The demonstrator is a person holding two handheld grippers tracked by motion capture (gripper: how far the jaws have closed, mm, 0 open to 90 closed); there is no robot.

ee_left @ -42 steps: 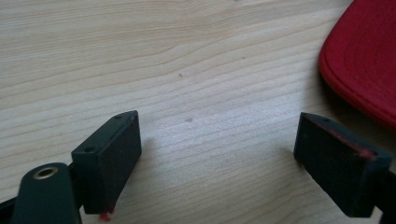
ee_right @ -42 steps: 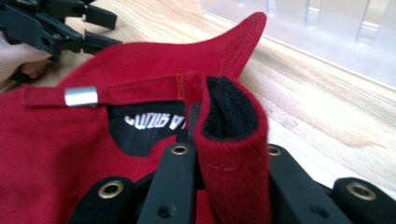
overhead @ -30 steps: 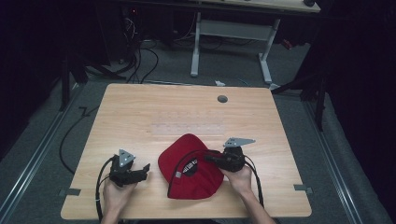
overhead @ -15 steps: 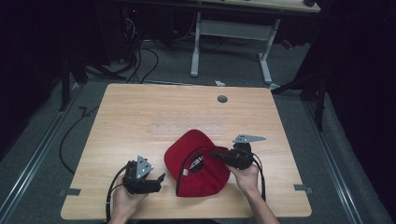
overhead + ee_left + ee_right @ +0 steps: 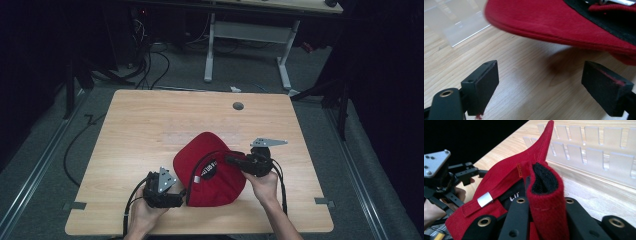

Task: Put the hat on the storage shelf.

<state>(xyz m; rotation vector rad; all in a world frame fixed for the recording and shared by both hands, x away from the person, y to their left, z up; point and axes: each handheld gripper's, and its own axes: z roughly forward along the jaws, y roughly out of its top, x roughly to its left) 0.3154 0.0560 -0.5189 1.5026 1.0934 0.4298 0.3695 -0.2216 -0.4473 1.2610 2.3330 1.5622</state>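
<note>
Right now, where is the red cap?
In the high view, the red cap lies on the table's near edge, between both grippers, pinched by the right gripper.

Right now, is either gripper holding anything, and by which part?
The right gripper clamps the red cap by a fold of its rim fabric; the left gripper stands open, holding nothing.

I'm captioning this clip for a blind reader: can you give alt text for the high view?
A red cap lies inside-up near the front of a wooden table. The right gripper is shut on its edge; the left gripper, jaws open and just widened, sits beside the cap with nothing between them. The person's hands enter from the bottom.
</note>
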